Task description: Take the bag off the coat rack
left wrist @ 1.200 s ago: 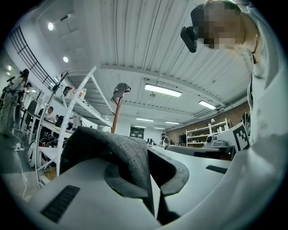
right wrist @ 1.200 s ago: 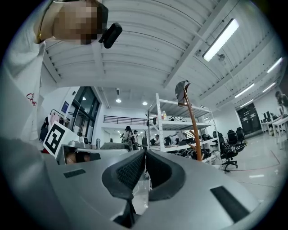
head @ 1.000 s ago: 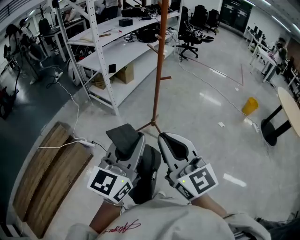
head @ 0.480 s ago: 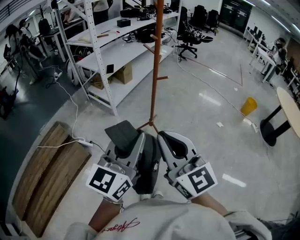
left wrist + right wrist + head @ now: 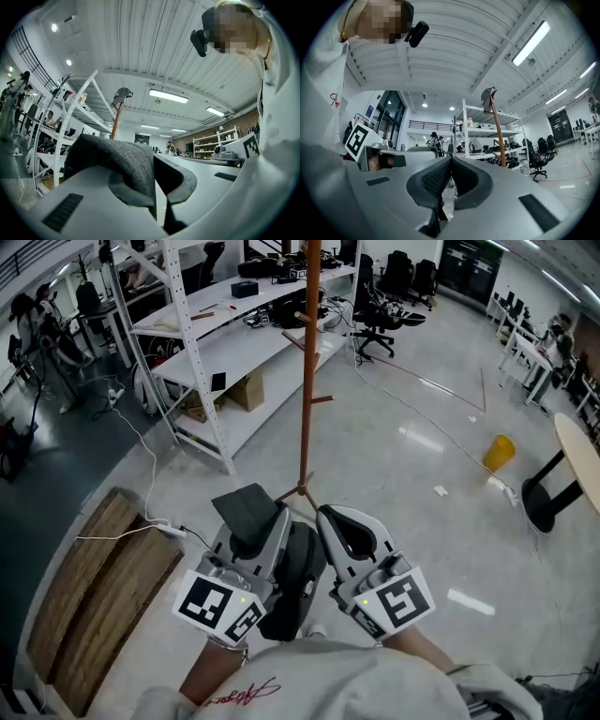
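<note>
Bag (image 5: 110, 154) pinched in left claw (image 5: 157, 185) (right claw (image 5: 449, 180) closed)

The bag (image 5: 117, 159) is matt grey cloth, the floor (image 5: 403, 474) glossy, the planks (image 5: 84, 587) wood.

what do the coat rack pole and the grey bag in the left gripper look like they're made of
Coat rack: probably wood, or metal painted to look like it. The pole is a smooth, even reddish-brown with a slight sheen.
Bag: soft felt-like or woven fabric, matte dark grey. The left gripper view shows a fine fuzzy texture, and the material folds limply.
</note>
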The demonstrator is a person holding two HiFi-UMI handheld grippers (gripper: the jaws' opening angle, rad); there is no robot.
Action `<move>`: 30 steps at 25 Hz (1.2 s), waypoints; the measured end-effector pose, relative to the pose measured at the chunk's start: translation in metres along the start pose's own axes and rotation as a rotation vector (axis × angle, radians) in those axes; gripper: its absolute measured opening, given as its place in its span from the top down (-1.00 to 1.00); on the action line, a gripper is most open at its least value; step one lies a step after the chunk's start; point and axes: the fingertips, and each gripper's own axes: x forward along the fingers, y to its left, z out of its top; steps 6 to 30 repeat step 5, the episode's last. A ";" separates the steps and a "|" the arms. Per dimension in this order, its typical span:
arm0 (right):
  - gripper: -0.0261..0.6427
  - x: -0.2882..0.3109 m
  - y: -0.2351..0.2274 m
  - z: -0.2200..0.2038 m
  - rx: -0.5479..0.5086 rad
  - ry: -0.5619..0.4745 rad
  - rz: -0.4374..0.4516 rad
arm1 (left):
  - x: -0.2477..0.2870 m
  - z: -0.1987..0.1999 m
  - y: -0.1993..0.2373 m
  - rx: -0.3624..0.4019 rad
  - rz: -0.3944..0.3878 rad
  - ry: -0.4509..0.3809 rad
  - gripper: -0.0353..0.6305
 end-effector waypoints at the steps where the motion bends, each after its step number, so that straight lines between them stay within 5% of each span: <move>1: 0.86 -0.001 0.000 0.000 -0.001 0.000 0.002 | 0.000 -0.001 -0.001 -0.002 0.000 0.001 0.80; 30: 0.86 -0.001 0.000 0.000 0.006 -0.005 0.009 | 0.002 -0.002 -0.001 -0.004 0.001 0.005 0.80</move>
